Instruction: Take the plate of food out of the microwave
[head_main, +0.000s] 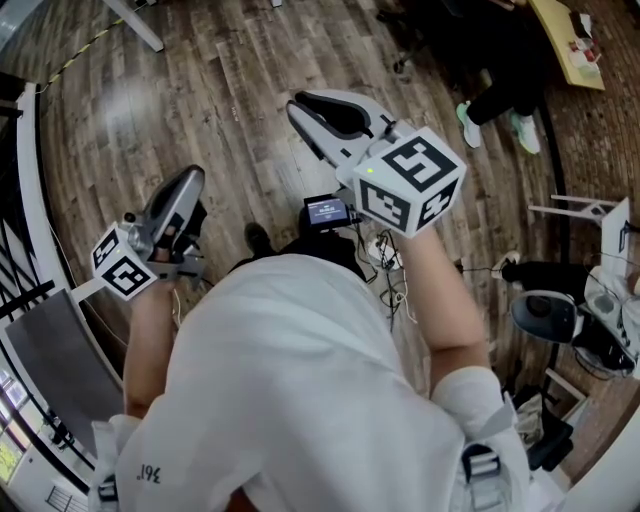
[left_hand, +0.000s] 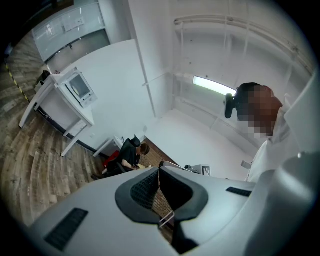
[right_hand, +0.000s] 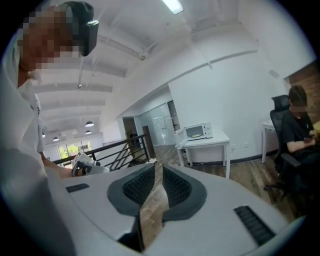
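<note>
A white microwave (right_hand: 198, 131) stands far off on a white table (right_hand: 215, 143), its door swung open to the left. Something pale shows inside, too small to tell apart. The left gripper view also catches the microwave (left_hand: 78, 88), small and distant. Both grippers are held up in front of my chest over the wooden floor, far from the microwave. My left gripper (head_main: 190, 176) is shut with nothing in it, its tips meeting (left_hand: 160, 168). My right gripper (head_main: 298, 104) has its jaws a narrow way apart (right_hand: 156, 166), and nothing is between them.
A person in dark clothes sits on an office chair (right_hand: 295, 131) to the right of the microwave table. A black railing (right_hand: 112, 149) runs on the left by a stairwell (head_main: 40, 340). A desk (head_main: 570, 40) and standing equipment (head_main: 548, 316) lie to my right.
</note>
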